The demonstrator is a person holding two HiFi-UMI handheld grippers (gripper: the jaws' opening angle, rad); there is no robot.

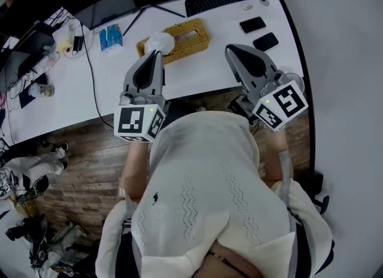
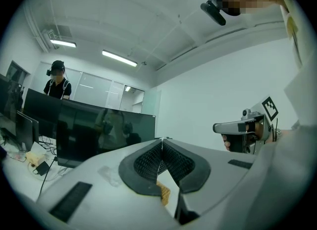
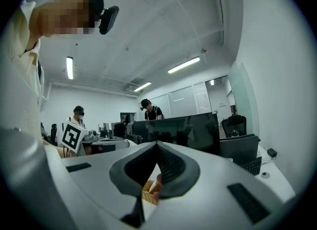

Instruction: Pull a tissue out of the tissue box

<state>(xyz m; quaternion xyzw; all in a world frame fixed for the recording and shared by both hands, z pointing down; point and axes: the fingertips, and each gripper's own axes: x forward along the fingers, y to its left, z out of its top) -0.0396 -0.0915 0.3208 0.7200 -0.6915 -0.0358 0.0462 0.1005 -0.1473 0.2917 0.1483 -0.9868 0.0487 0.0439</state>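
tissue box (image 1: 187, 36) | far on the white desk (image 1: 209, 72), between both grippers | tissue (image 1: 159, 42) bunched at its left end, apparently pinched in the closed left gripper (image 1: 157, 53) for the pull | right gripper (image 1: 230, 49) jaws together, empty, just right of the box, likely to steady it | both held forward, tips pointing far

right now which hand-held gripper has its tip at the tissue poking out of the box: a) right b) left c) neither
b: in the head view the left hand-held gripper has its tip at the white tissue on the woven tissue box, while the right hand-held gripper sits apart, off to the side.
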